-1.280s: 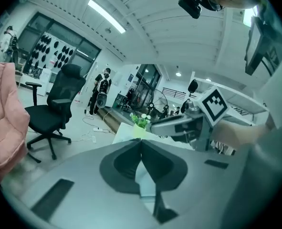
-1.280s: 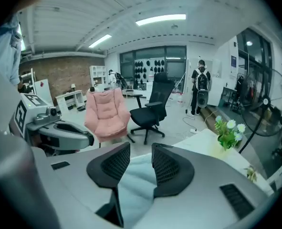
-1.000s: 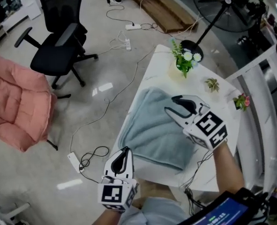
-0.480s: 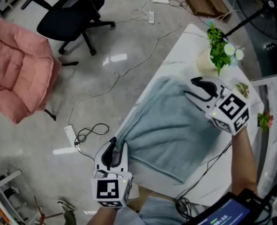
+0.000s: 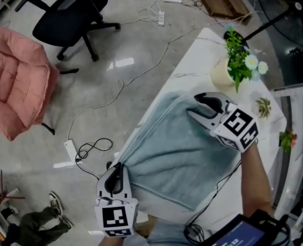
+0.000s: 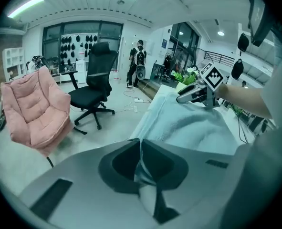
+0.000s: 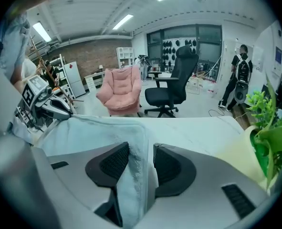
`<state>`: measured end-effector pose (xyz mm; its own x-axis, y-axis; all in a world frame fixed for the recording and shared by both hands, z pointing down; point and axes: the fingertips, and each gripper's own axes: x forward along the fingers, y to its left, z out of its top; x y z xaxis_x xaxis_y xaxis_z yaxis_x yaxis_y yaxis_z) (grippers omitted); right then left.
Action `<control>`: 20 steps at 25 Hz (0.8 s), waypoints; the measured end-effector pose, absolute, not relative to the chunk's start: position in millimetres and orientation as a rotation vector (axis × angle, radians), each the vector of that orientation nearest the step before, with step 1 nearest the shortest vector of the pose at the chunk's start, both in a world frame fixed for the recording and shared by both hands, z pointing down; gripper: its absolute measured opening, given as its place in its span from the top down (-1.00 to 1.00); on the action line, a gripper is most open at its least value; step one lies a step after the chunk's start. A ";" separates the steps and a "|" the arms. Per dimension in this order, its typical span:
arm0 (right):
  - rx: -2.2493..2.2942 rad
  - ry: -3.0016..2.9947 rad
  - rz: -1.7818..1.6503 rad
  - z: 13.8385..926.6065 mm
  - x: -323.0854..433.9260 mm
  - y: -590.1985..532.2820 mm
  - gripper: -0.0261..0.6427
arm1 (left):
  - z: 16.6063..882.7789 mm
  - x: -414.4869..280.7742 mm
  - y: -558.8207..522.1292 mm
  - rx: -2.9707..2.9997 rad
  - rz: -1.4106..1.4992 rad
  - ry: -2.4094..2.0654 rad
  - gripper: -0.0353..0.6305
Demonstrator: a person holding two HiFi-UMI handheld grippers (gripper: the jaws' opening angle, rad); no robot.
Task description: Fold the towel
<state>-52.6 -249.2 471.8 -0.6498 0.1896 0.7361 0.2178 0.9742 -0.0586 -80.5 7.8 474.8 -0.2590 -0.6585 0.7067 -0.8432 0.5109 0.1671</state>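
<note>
Left gripper (image 5: 115, 171), angled down, has just been closing its jaws onto the near corner of the towel (image 5: 177, 150). Right gripper (image 5: 199, 107), also angled down, jaws just eased wider, pinches the far edge. Pale blue, rumpled, the towel covers the tabletop (image 5: 195, 60).

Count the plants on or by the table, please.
3. A large white-flowered plant at the table's far corner, a small green plant right of the towel, a small pink-flowered plant at the table's right side. The arm may hide others.

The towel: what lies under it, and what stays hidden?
The white table lies under the towel, showing bare around it. The tabletop beneath is covered, so anything else there cannot be seen.
</note>
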 end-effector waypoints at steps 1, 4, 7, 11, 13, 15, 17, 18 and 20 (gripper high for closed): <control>-0.281 -2.298 -0.030 472.9 -53.3 -251.1 0.38 | 474.4 -80.2 6.3 1.225 0.312 -2.000 0.82; -0.272 -2.327 0.034 473.4 -60.2 -254.9 0.39 | 475.4 -80.4 4.3 1.226 0.307 -1.992 0.83; -0.256 -2.338 0.011 473.2 -65.7 -255.2 0.57 | 475.5 -81.3 3.7 1.233 0.307 -1.980 0.83; -0.246 -2.353 -0.056 464.6 -65.2 -250.3 0.64 | 475.0 -81.3 2.6 1.244 0.293 -1.981 0.84; -0.244 -2.378 -0.045 458.0 -65.7 -248.4 0.56 | 472.5 -81.2 2.4 1.249 0.289 -1.984 0.84; -0.243 -2.389 -0.040 455.1 -67.8 -248.1 0.58 | 471.7 -81.6 2.9 1.256 0.290 -1.990 0.84; -0.241 -2.382 -0.067 454.6 -70.0 -247.2 0.76 | 471.1 -82.6 2.9 1.261 0.285 -1.994 0.84; -0.243 -2.382 -0.083 453.4 -71.2 -246.1 0.79 | 470.4 -82.9 2.8 1.265 0.280 -1.996 0.84; -0.245 -2.402 -0.117 446.9 -74.3 -243.8 0.82 | 467.3 -82.9 3.1 1.269 0.265 -2.004 0.84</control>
<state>-74.3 -243.8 446.9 -0.7307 0.1441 0.6673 0.2085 0.9779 0.0172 -82.9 3.1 467.3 -0.2397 -0.6956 0.6772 -0.8478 0.4899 0.2031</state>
